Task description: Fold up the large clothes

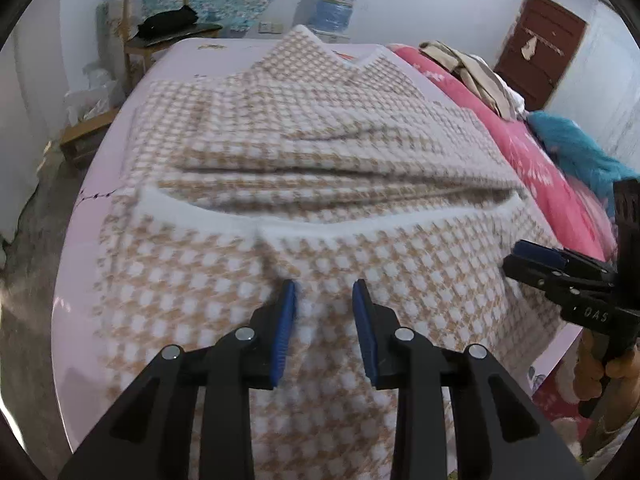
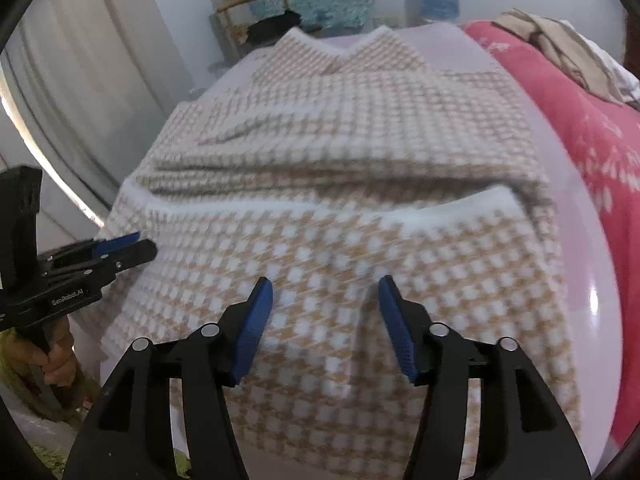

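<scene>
A large tan-and-white houndstooth knitted garment (image 1: 320, 152) lies spread over a pale lilac bed sheet (image 1: 80, 248), reaching from the near edge of the bed to its far end. Its near part is doubled back over the rest, so that a white ribbed hem (image 1: 328, 228) runs crosswise over the middle of the cloth, with several soft folds stacked just beyond it. At the far end two pointed corners of the fabric rise against the wall.

The left gripper (image 1: 325, 292), black with blue ridged pads, hangs over the near fold with its jaws parted; the cloth lies below the gap and the pads do not press on it. The right gripper (image 2: 326, 288) hangs over the same fold further along, its jaws standing wider apart, and nothing is pinched between them either. Each gripper appears at the edge of the other's view, gripped at its handle by a hand (image 1: 620, 368).

Beside the sheet lies a pink flowered quilt (image 1: 532, 152), with a heap of beige and white clothes (image 1: 472, 68) on it and a fluffy teal cloth (image 1: 572, 144) nearer by. Beyond the bed stand a wooden chair (image 1: 156, 28) holding a black item, a blue water bottle (image 1: 334, 4) and a dark brown door (image 1: 544, 48).
</scene>
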Demonstrator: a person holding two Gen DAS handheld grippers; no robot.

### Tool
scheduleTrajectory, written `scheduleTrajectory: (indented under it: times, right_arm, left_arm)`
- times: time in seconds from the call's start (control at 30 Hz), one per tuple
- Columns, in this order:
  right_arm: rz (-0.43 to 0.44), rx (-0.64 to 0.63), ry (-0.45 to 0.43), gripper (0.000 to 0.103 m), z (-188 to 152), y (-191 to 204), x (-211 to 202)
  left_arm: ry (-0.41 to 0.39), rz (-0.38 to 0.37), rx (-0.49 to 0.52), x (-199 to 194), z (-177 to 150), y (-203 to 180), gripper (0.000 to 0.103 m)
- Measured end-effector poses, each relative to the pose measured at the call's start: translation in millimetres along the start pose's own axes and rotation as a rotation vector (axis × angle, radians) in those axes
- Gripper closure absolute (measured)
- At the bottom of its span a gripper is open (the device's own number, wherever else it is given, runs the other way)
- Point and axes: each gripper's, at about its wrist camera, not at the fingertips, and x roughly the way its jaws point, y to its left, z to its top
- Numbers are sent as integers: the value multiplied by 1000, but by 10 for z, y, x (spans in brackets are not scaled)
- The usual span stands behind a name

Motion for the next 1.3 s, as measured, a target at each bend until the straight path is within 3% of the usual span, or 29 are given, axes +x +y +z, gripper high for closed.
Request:
scheduleTrajectory:
  times: [0.37, 0.7, 0.97, 1.3]
  right_arm:
    - [-92, 76, -73, 32, 118, -398, -324]
    - [-136, 101, -94, 32, 185, -651, -292]
    - [-149, 103, -41, 45, 254, -737, -43]
    - [-162, 102, 7, 60, 219, -797, 86]
  left_arm:
    - [-71, 80, -72, -332, 80, 354, 69]
    - [-110, 197, -68, -414, 117, 540, 67]
    - [-83, 267, -79, -232, 193, 688, 67]
    - [-55, 170, -92, -115, 239, 762, 67]
